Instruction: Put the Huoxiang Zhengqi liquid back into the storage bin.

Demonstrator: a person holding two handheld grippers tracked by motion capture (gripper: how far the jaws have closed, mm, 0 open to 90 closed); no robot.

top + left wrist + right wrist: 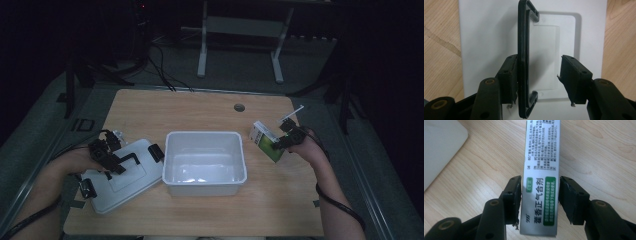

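Observation:
A white and green medicine box [265, 142] stands on the wooden table [200, 107], to the right of an open white bin [205, 134]. My right gripper [284, 140] is shut on it. In the right gripper view both pads press on the sides of the box [541, 157], with the gripper [540, 180] low on its printed face. The bin's white lid [135, 186] lies flat to the left of the bin. My left gripper [118, 163] hovers over it, open. Its left pad [510, 75] touches the lid's raised black handle [522, 50]; the right pad stands well apart.
A round cable hole [239, 107] sits near the table's far edge. A metal stand [202, 50] and cables are on the floor beyond the table. Bare wood lies in front of the bin and behind it.

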